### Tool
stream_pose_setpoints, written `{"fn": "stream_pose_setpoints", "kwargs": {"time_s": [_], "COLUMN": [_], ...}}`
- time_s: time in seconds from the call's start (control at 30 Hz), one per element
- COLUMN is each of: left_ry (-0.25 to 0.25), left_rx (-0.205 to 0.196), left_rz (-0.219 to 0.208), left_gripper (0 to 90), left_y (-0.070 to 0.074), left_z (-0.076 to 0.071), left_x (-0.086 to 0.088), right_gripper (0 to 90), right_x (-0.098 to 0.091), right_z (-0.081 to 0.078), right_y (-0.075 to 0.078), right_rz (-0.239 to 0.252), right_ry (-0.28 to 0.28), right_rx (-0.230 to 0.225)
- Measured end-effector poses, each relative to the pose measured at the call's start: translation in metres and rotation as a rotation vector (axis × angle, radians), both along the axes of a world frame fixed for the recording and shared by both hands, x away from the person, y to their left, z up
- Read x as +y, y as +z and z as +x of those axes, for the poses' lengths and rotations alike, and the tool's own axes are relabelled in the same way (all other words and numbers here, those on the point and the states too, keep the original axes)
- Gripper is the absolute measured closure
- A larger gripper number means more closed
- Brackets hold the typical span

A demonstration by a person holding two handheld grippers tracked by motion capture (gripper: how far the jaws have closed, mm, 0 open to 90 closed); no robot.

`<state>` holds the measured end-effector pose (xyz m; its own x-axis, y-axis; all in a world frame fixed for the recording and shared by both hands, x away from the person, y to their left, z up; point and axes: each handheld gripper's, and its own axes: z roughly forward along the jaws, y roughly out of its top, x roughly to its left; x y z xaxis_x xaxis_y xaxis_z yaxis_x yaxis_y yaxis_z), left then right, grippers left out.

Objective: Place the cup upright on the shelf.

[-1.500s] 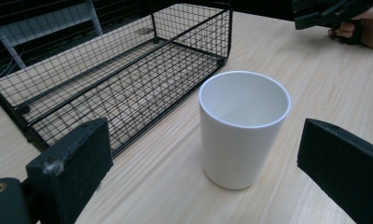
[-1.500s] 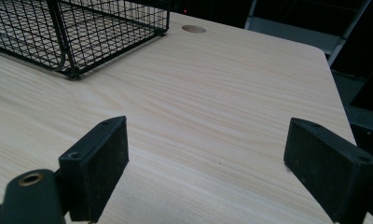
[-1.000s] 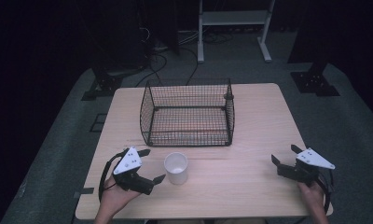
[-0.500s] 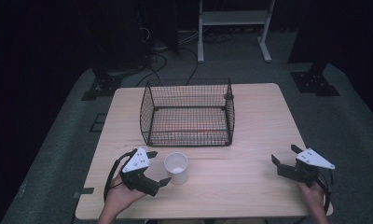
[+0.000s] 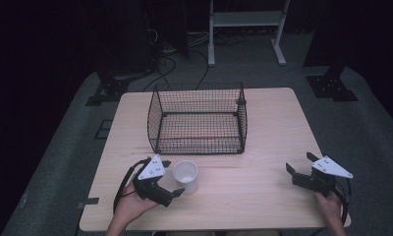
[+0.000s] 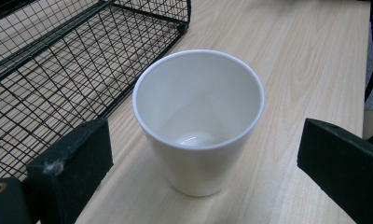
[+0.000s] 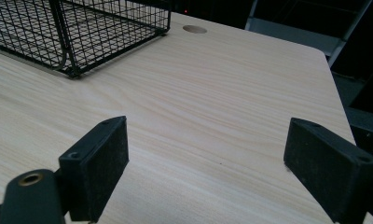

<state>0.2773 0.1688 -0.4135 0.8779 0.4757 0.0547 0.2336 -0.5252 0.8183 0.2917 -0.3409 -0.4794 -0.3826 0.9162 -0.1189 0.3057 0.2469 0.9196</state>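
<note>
Cup (image 5: pixel 185 175): a plain white cup, empty and upright, is seen on the table (image 5: pixel 263 147) near its front edge, just in front of the wire basket (image 5: pixel 198 119) and apart from it; in the left gripper view it stands between the two black jaws
Left claw (image 5: pixel 171 178): the jaws are spread wide, one on each side of the cup; no contact with the cup wall can be made out
Change: over the last second the left claw has been brought in from the cup's left until the cup is bracketed; the cup itself has not been moved
Right claw (image 5: pixel 297 164): the jaws are held apart over bare table at the front right, well apart from the cup; its place is unchanged
Meaning: the approach is judged complete; a closing of the jaws on the cup is likely what remains before it can be lifted, perhaps toward the basket
</note>
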Motion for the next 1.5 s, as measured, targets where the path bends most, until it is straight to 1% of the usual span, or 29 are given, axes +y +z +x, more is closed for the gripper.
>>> {"fn": "stream_pose_setpoints", "kwargs": {"time_s": [0.07,0.23,0.43,0.5,0.53,0.6,0.63,0.73,0.8,0.87,1.17,1.23,1.27,1.3,1.37,1.4,1.47,1.5], "left_ry": [0.005,-0.006,-0.009,-0.014,-0.014,-0.013,-0.017,-0.018,-0.025,-0.027,-0.039,-0.047,-0.051,-0.054,-0.054,-0.056,-0.068,-0.068], "left_rx": [0.007,0.023,0.032,0.037,0.037,0.031,0.039,0.04,0.051,0.048,0.081,0.08,0.075,0.063,0.062,0.061,0.061,0.056], "left_rz": [0.013,0.035,0.041,0.054,0.054,0.068,0.069,0.079,0.082,0.093,0.118,0.118,0.119,0.124,0.127,0.132,0.127,0.132], "left_gripper": [2.5,2.5,2.5,2.5,2.5,2.5,2.5,2.6,2.7,3.6,5.9,7.2,12.0,13.4,14.3,15.6,20.0,20.1], "left_y": [-0.001,-0.003,-0.005,-0.007,-0.007,-0.009,-0.011,-0.012,-0.013,-0.014,-0.021,-0.022,-0.021,-0.021,-0.02,-0.02,-0.018,-0.018], "left_z": [0.002,0.006,0.01,0.012,0.012,0.012,0.014,0.015,0.017,0.018,0.026,0.026,0.026,0.026,0.026,0.027,0.027,0.027], "left_x": [-0.002,-0.008,-0.012,-0.016,-0.016,-0.018,-0.02,-0.022,-0.024,-0.025,-0.032,-0.033,-0.033,-0.034,-0.034,-0.034,-0.034,-0.034], "right_gripper": [13.1,13.1,13.1,13.1,13.1,13.1,13.1,13.0,13.1,13.1,13.1,13.1,13.1,13.1,13.1,13.1,13.1,13.1], "right_x": [0.0,0.0,0.0,0.0,0.0,0.0,0.0,0.0,0.0,0.0,0.0,0.0,0.0,0.0,0.0,0.0,0.0,0.0], "right_z": [0.0,0.0,0.0,0.0,0.0,0.0,0.0,0.0,0.0,0.0,0.0,0.0,0.0,0.0,0.0,0.0,0.0,0.0], "right_y": [0.0,0.0,0.0,0.0,0.0,0.0,0.0,0.0,0.0,0.0,0.0,0.0,0.0,0.0,0.0,0.0,0.0,0.0], "right_rz": [-0.002,-0.003,-0.004,-0.005,-0.005,-0.004,-0.004,-0.005,-0.005,-0.003,-0.001,-0.002,-0.001,0.0,0.001,0.001,0.003,0.003], "right_ry": [0.001,0.001,0.003,0.003,0.003,0.003,0.003,0.004,0.004,0.004,0.004,0.004,0.004,0.004,0.004,0.005,0.005,0.005], "right_rx": [0.0,0.0,-0.001,-0.001,-0.001,-0.001,-0.001,-0.001,-0.002,-0.001,-0.002,-0.002,-0.002,-0.002,-0.002,-0.003,-0.003,-0.003]}}
